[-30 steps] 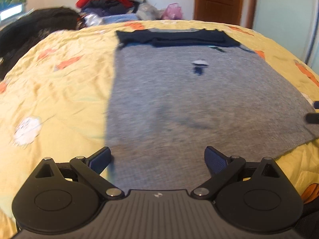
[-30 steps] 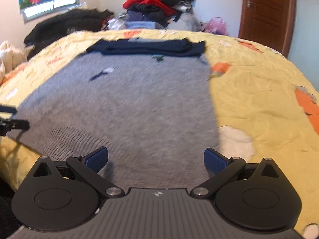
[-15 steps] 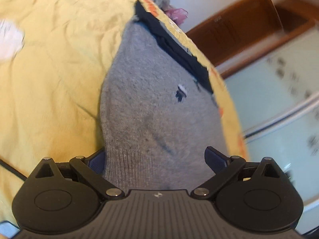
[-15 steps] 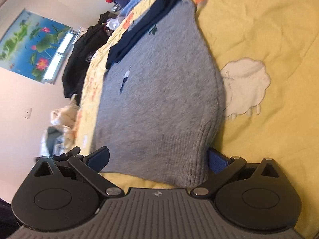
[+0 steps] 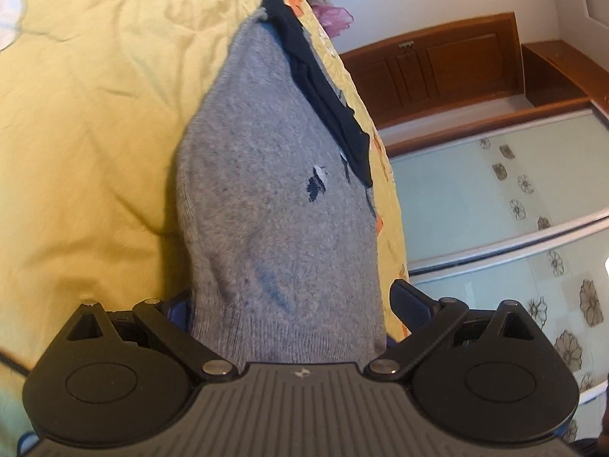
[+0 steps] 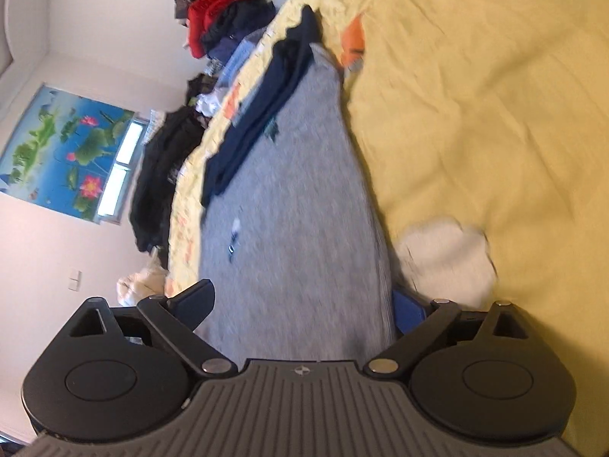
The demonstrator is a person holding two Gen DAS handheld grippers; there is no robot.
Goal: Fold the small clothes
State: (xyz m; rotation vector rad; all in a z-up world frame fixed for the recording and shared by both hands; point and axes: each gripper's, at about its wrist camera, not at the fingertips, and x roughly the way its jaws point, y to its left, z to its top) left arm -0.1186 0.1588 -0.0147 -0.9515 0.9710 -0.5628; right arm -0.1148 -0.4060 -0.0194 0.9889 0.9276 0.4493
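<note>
Fingers of the left gripper (image 5: 293, 304) and the right gripper (image 6: 304, 306) stood spread wide, each straddling a hem corner of the grey sweater (image 5: 274, 205), clamping nothing. That sweater lay across the yellow bedspread (image 5: 95, 114), navy sleeves (image 6: 262, 114) folded over its far end.

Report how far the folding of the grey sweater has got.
Done: navy sleeves lie folded across the top. In hand: left gripper and right gripper straddle the grey sweater hem corners, jaws open. Left: grip, then fold the hem up.
</note>
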